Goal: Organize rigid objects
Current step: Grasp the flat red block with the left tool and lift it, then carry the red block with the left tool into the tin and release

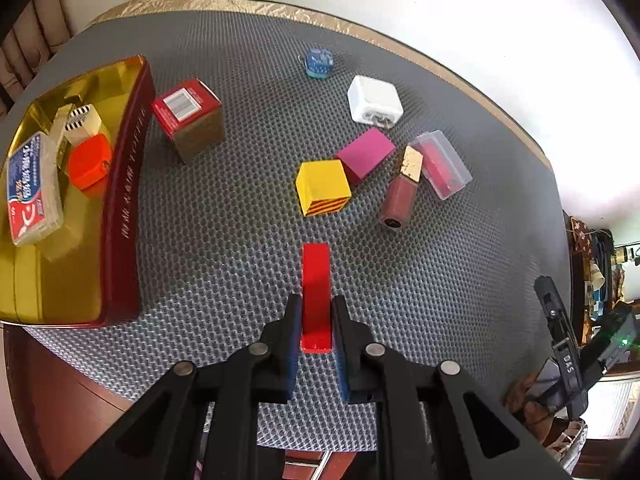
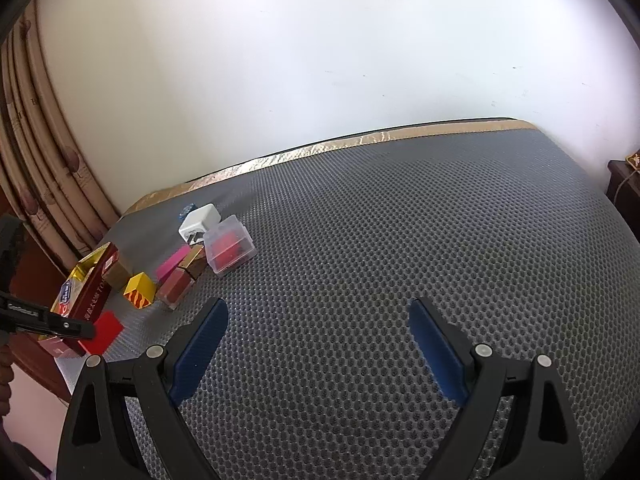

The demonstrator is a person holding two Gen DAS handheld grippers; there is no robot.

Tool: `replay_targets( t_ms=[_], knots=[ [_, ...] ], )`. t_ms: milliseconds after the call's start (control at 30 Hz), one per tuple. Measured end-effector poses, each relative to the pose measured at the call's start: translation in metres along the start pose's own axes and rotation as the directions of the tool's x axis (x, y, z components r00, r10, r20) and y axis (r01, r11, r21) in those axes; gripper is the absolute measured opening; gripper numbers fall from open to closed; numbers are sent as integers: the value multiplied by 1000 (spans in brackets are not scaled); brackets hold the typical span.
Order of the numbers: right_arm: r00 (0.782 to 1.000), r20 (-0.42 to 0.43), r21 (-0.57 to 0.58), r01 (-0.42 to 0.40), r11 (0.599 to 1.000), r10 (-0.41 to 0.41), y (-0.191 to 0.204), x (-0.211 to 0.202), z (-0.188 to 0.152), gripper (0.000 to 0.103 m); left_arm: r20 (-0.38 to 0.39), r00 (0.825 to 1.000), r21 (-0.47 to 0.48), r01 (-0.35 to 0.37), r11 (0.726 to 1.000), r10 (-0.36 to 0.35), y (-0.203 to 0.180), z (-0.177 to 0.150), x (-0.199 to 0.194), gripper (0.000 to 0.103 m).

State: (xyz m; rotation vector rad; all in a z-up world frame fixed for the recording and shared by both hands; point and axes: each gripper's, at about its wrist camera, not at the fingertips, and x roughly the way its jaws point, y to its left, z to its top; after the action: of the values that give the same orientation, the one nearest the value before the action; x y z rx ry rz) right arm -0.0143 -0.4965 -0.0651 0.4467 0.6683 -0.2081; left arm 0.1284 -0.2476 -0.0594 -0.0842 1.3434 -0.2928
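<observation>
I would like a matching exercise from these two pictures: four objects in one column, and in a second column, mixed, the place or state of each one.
Objects
1. red flat block
2. orange box
3. right tool
4. yellow cube

Places or states
a. open, holding nothing
b. lying inside the gold tin
c. on the grey mat, beside the pink block
d. between the fingers of the left tool

Pairs: 1-d, 2-b, 3-a, 4-c
</observation>
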Motion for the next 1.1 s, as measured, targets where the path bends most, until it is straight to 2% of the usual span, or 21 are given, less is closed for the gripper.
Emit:
replay_targets(
  t_ms=[167,300,500,567,700,900,1100],
  knots=[
    [1000,0,0,6,1000,-6,-1,0,0,91,39,999,2,13,1000,-13,9,4,-28,15],
    [1000,-3,-1,9,1000,-9,-1,0,0,91,109,994,-25,1,1000,2,32,12,-68,15],
    [1000,-6,-5,16,1000,-16,0,1,0,91,195,975,-77,-96,992,109,83,27,-111,15],
    [1000,-6,-6,19,1000,-19,0,1,0,91,197,969,-91,-130,987,146,100,35,-107,15],
    [1000,-12,-11,26,1000,-26,1,2,0,91,161,971,-123,-155,980,174,126,49,-88,15],
    [999,-29,-17,33,999,-34,2,8,2,91,103,979,-140,-158,977,174,145,55,-50,15],
    [998,-44,-26,44,999,-46,4,12,2,91,84,979,-140,-173,975,186,157,55,-31,15]
  ],
)
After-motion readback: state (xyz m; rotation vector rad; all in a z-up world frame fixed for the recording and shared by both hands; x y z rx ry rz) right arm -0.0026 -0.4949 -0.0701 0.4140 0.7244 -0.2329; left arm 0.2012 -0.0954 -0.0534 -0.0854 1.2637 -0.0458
